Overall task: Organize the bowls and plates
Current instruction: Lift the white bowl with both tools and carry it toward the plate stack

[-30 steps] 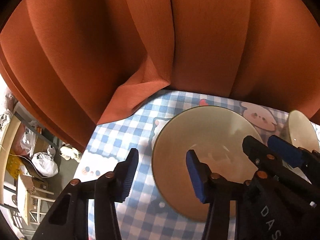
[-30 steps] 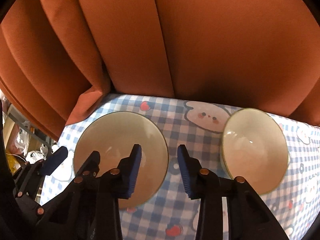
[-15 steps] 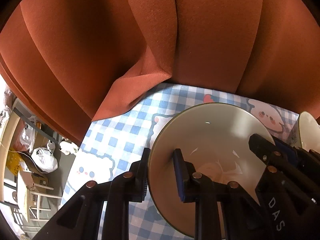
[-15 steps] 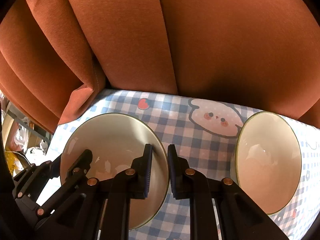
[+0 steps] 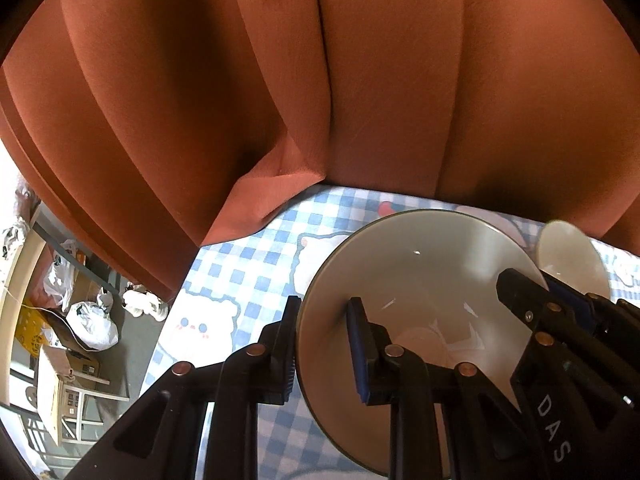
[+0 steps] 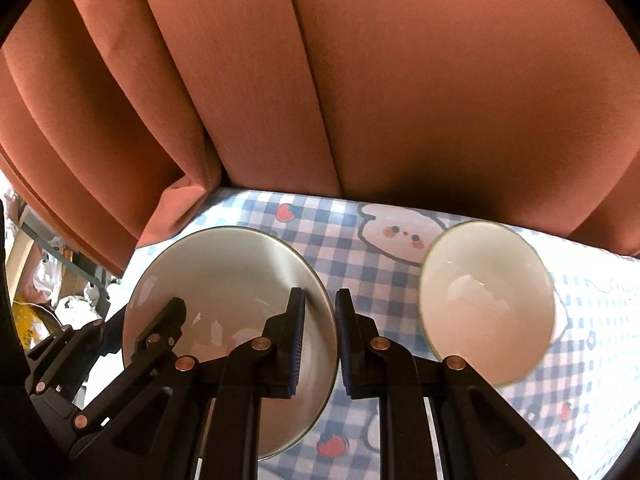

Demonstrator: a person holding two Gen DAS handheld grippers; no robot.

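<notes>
L gripper [image 5: 322, 344] is clamped on the left rim of the cream plate [image 5: 432, 280]: one blue-padded finger outside the rim, the other inside the well, pads pressing the edge. R gripper [image 6: 320, 336] is clenched on the opposite rim of the same plate [image 6: 224, 280], rim pinched between its pads; its black fingers also show at the right of the left wrist view. The plate sits tilted w/ its far edge raised toward the cameras, over the left part of the table, near the far-left corner where the rust-orange curtain [image 6: 360, 100] folds down onto the cloth. The table is covered by a blue-and-white checked tablecloth [image 6: 360, 248] w/ cartoon bears and red hearts. A cream bowl [image 6: 486, 304] stands upright on the cloth to the right of the plate, apart from it, close to the table's far edge; slightly blurred. The curtain hangs along the whole far edge. Past the table's left edge, lower down: floor w/ white plastic bags [image 5: 94, 320], cardboard boxes, misc clutter.
</notes>
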